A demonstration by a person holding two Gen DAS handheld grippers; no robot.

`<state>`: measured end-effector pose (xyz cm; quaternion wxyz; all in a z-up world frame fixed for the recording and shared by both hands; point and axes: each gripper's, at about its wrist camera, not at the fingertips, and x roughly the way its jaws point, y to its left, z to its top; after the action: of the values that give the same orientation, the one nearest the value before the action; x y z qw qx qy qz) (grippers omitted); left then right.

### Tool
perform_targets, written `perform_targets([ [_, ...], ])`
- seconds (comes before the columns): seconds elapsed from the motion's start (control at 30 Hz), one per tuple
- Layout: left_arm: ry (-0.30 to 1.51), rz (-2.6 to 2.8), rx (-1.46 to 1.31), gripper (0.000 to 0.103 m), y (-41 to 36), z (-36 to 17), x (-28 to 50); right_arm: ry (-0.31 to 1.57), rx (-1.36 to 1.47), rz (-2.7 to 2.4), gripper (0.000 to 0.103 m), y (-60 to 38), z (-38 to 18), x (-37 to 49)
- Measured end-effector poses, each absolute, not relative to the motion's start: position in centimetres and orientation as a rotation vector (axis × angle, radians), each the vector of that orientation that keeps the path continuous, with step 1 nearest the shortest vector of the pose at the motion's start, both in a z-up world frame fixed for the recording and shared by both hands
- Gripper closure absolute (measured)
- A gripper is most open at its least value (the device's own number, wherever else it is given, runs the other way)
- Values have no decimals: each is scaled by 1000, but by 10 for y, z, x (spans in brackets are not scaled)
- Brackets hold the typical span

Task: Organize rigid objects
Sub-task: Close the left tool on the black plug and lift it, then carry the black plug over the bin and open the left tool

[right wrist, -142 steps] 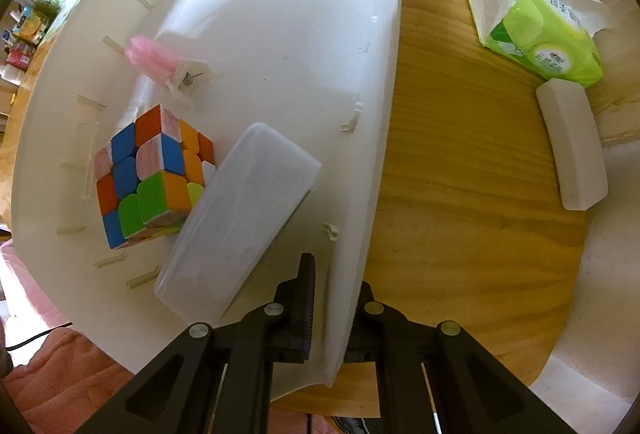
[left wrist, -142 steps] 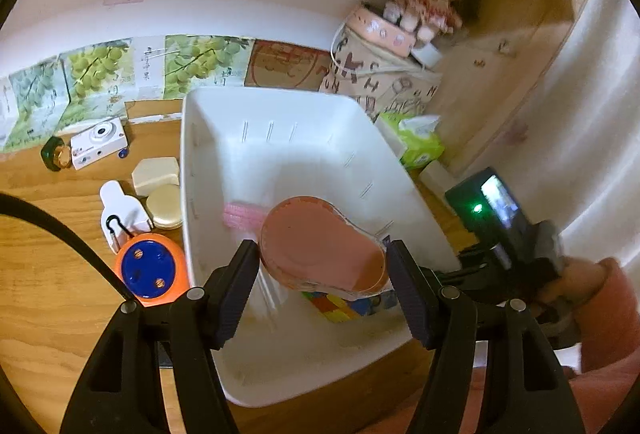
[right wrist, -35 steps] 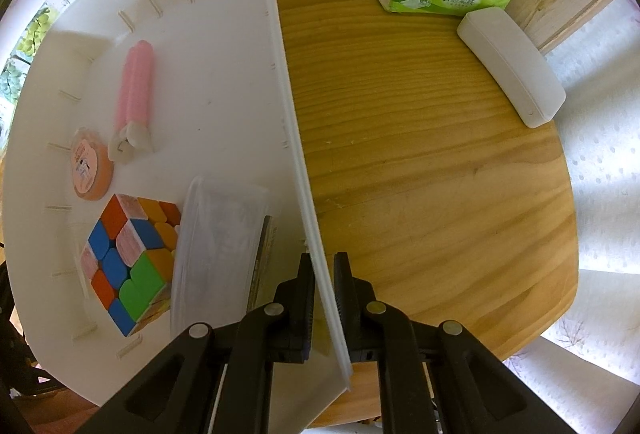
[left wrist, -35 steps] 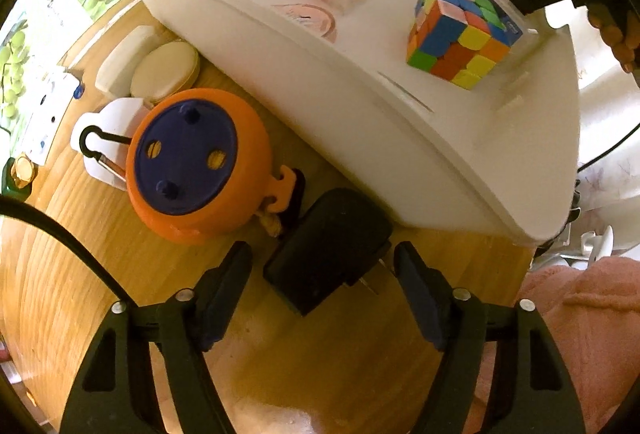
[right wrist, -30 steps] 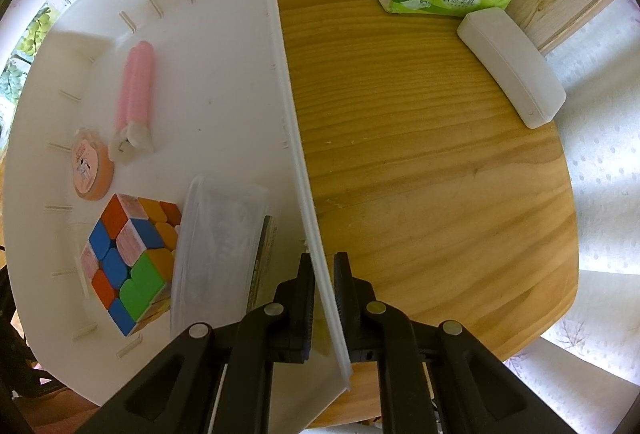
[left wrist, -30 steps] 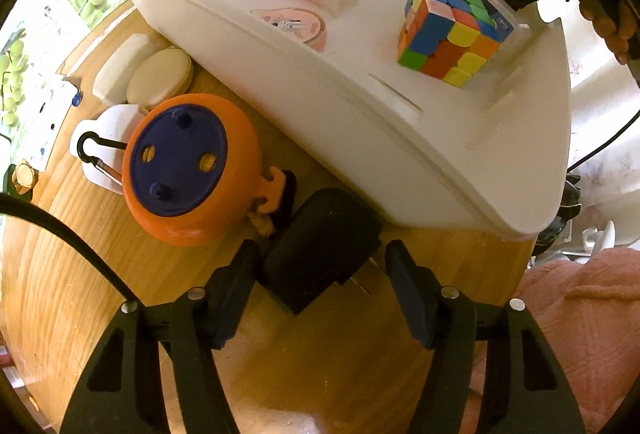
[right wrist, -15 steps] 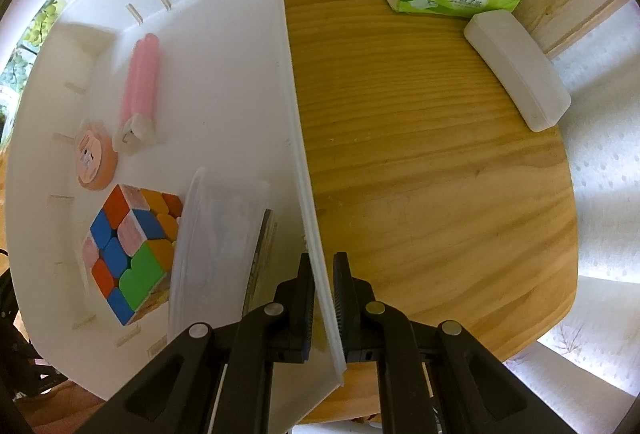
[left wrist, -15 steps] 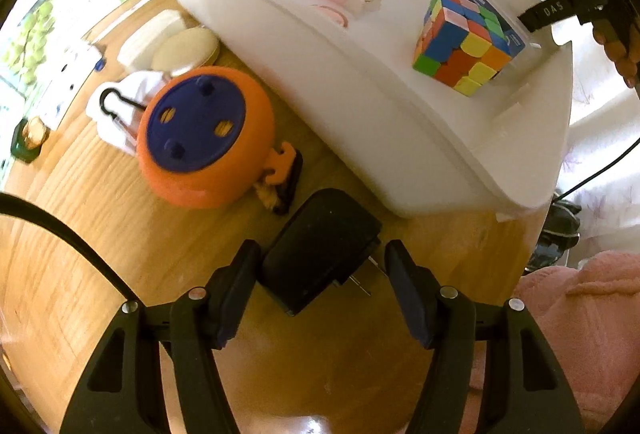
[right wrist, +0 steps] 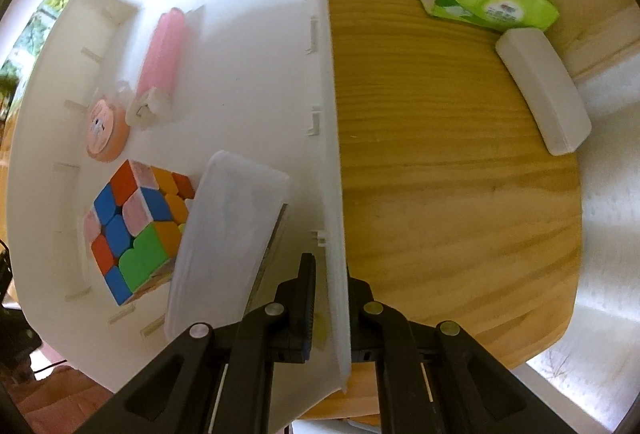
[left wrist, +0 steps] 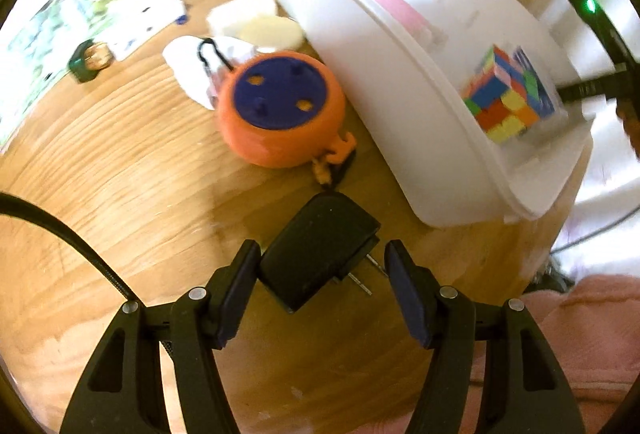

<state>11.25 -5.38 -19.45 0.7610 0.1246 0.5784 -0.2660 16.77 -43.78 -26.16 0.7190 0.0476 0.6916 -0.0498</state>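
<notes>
The step in hand looks like carrying the next loose item to the white bin (left wrist: 420, 82). The left gripper (left wrist: 320, 274) has its jaws set about a black plug adapter (left wrist: 320, 246): the left pad presses its side, while the right pad sits beside the metal prongs, so the grasp seems to be across body and pins, and whether the right pad truly bears on it I cannot tell. The adapter appears lifted just clear of the wooden worktop (left wrist: 120, 194), with the bin up at 2 o'clock from it and the orange and blue round toy (left wrist: 280, 110) at 12 o'clock.

The right gripper (right wrist: 328, 298) is clenched on the bin's right-hand wall, one jaw inside and one outside, steadying it. Inside the bin, in the right wrist view, lie a colour cube (right wrist: 136, 222) at 9 o'clock from the jaws, a frosted case (right wrist: 224, 234) leaning just beside it, a pink tube (right wrist: 164, 50) and a small round pink tin (right wrist: 106, 134) further up.

The next move, as I judge it, calls for raising the adapter over the near rim and releasing it on a bare patch of the bin floor, clear of the cube. The skewed hold could let it twist or slip on the way
</notes>
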Motion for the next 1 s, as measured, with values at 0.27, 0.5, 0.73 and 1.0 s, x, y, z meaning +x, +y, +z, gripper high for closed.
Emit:
perform_targets([
  [0.27,1185,-458,144,36,-45,-164,114,1539,54,-42,95,-432,-262,168],
  [0.5,1108,-394,82,36,-51,-139,114,1548,1,10,95,-425,-263,168],
  [0.73,1040,-394,46,35,-73,-119,115,1552,-42,62,96,-419,-263,166],
  [1.0,985,-443,31,35,-102,-98,110,1555,-92,115,96,-414,-268,167],
])
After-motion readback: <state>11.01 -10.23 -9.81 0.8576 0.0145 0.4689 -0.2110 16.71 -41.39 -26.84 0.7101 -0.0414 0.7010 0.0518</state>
